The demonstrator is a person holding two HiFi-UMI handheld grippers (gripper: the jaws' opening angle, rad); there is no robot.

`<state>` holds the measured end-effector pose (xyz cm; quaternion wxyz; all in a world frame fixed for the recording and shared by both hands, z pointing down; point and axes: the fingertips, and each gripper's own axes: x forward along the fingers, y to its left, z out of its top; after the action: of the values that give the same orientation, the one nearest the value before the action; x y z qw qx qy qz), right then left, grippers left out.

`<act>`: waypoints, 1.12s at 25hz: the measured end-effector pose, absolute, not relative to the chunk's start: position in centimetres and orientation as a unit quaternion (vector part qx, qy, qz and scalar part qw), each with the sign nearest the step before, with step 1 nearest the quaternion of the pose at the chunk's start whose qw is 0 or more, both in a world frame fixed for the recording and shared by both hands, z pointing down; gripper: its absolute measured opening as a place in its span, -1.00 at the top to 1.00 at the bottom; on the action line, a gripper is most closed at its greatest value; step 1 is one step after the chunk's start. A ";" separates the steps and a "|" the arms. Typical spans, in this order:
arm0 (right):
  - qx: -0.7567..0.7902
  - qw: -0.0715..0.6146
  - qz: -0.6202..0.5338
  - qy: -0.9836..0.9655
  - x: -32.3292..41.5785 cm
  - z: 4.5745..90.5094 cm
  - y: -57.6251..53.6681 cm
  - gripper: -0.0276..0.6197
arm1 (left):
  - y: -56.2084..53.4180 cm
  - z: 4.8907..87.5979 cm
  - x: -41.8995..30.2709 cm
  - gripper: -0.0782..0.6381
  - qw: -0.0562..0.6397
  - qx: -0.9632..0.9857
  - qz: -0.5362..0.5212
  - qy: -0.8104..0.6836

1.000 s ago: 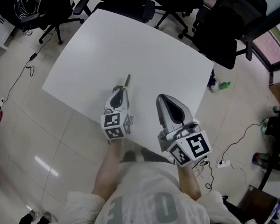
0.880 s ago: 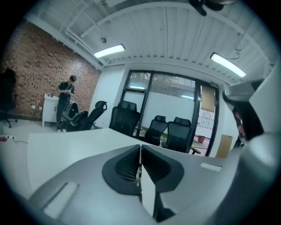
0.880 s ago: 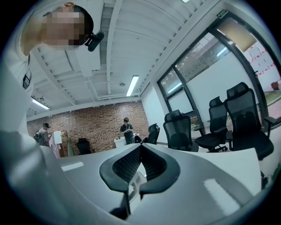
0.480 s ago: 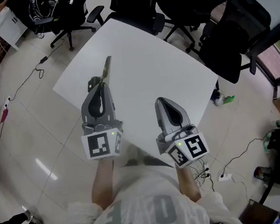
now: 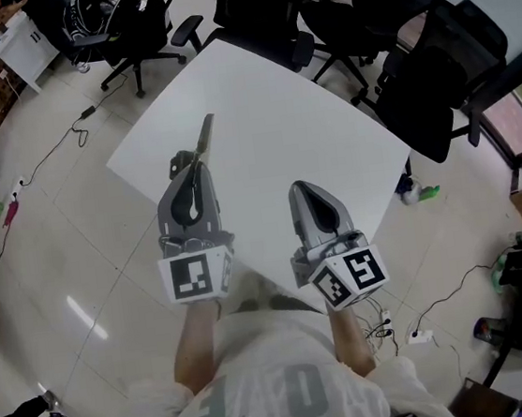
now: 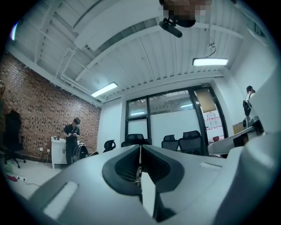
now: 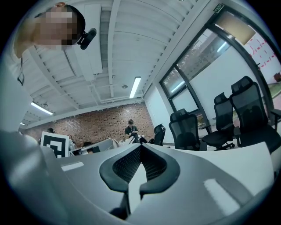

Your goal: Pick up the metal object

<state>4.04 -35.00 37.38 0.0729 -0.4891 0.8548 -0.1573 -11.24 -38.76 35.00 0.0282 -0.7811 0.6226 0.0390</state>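
The metal object (image 5: pixel 204 132) is a slim, flat, dull-gold strip. It sticks out ahead of my left gripper (image 5: pixel 196 161), which is shut on its near end and holds it in the air above the left part of the white table (image 5: pixel 297 113). In the left gripper view the jaws (image 6: pixel 140 149) are pressed together and point level across the room. My right gripper (image 5: pixel 299 187) hangs over the table's near edge. Its jaws (image 7: pixel 140 147) are shut with nothing between them.
Black office chairs (image 5: pixel 430 50) crowd the table's far and right sides, and more chairs (image 5: pixel 139 19) stand at the back left. A white cabinet (image 5: pixel 28 43) is at the far left. Cables and a green bottle (image 5: pixel 426 194) lie on the tiled floor.
My left gripper has risen off the table with the metal object in it and moved left and toward the camera. The right gripper has stayed where it was.
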 end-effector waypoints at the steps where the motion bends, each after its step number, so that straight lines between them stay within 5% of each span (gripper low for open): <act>1: -0.489 0.072 -0.159 0.854 3.9 37.4 -34.8 0.88 | -38.5 34.8 -11.2 0.75 0.023 -0.783 0.035 0.621; 18: -0.450 0.051 -0.214 0.866 -2.8 43.9 -23.5 0.88 | -25.8 39.0 -16.7 0.75 -0.031 -0.773 0.058 0.631; 28: -0.413 0.064 -0.167 0.893 -2.9 43.5 -4.2 0.88 | -5.7 41.1 -15.5 0.75 -0.040 -0.760 0.077 0.645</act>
<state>-2.88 -4.22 43.49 0.0638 -0.4135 0.8928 -0.1668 -15.53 -5.73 41.08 -0.0401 -0.7596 0.6445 0.0768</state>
